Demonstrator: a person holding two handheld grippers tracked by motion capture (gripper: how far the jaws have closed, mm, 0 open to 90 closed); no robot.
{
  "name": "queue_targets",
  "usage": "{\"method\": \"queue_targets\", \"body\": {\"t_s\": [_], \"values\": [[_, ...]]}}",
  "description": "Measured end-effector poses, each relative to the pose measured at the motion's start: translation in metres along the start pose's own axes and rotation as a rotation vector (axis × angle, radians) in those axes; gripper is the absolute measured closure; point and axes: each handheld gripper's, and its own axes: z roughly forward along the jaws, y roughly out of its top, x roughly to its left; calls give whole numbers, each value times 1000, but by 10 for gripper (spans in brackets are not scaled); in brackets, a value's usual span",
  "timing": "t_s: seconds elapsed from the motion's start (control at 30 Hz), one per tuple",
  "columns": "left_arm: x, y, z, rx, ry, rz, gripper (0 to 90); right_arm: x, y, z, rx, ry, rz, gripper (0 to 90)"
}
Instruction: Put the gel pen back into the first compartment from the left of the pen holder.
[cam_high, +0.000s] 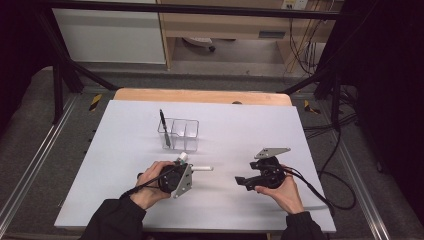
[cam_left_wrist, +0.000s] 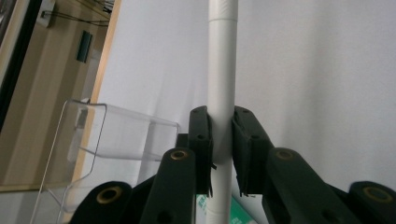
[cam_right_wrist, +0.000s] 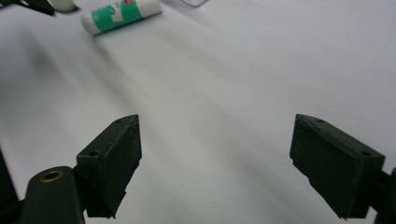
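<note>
The white stick (cam_left_wrist: 221, 70) looks like smooth, matt plastic. The clear box (cam_high: 179, 133), near the middle of the high view, is shiny see-through plastic. The table top (cam_high: 250, 130) is smooth, matt white, with a wooden edge (cam_high: 200, 95).

A white tabletop (cam_high: 240, 135) lies on a pale wooden board (cam_high: 200, 95) whose far edge shows beyond it; grey carpeted floor (cam_high: 30, 145) surrounds it, crossed by metal rails (cam_high: 35, 160) at either side; a black frame (cam_high: 70, 70) stands around the table; behind are a wooden desk (cam_high: 220, 25) and a white cabinet (cam_high: 110, 35); black cables (cam_high: 330, 165) trail at the right.
</note>
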Motion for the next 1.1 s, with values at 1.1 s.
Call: {"method": "queue_targets", "body": {"t_s": [1.1], "values": [[59,-22,-32,-152,79,-575,776,-32,-52,-7,-57,-51,12,14]]}}
